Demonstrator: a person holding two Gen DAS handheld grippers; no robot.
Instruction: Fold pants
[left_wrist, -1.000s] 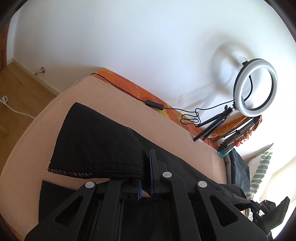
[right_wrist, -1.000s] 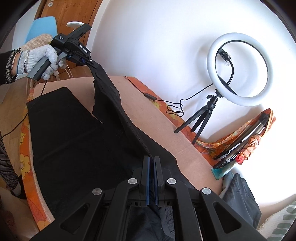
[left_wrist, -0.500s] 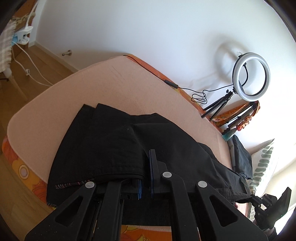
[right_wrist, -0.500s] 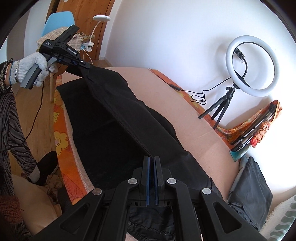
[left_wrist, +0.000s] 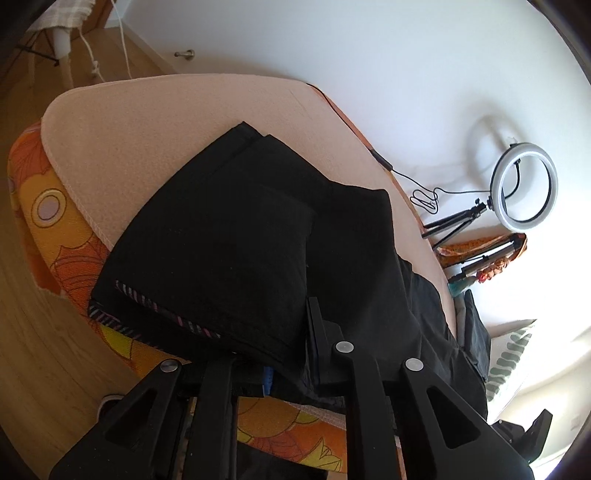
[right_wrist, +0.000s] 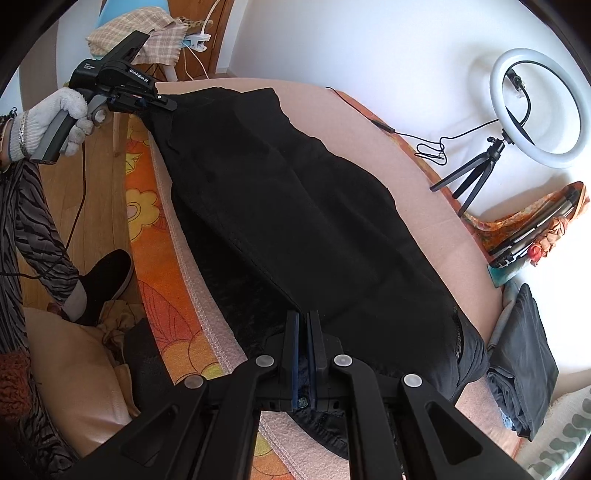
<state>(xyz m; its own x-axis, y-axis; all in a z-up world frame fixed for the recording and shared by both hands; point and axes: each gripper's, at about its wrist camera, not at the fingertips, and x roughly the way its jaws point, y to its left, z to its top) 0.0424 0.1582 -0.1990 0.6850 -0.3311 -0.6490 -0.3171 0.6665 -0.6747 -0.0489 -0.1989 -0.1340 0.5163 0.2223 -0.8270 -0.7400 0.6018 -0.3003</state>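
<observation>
On the peach-pink towelling cover (left_wrist: 155, 122) of the bed lie the black fabric pants (right_wrist: 295, 206), stretched in a long band from the far corner to the near edge. At the far end, the left gripper (right_wrist: 162, 104), held by a hand in a white knitted glove (right_wrist: 55, 118), pinches the hem of a leg; in its own view the left gripper (left_wrist: 291, 347) has its jaws pressed on a doubled black edge, with a striped coloured lining (left_wrist: 166, 314) that peeps out under the fold. The right gripper (right_wrist: 303, 332) holds the other end, with its jaws pressed together on the cloth (the fabric between them is mostly hidden by the black fingers (right_wrist: 292, 332)). The waist part bunches at the right side and its shape is hard to make out. An orange flowered bedsheet (right_wrist: 147, 206) shows under the cover. A white ring lamp on a small black tripod (right_wrist: 532, 110) stands by the wall, and a dark grey folded garment (right_wrist: 524, 354) lies beside the bed's end, partly cut off.
</observation>
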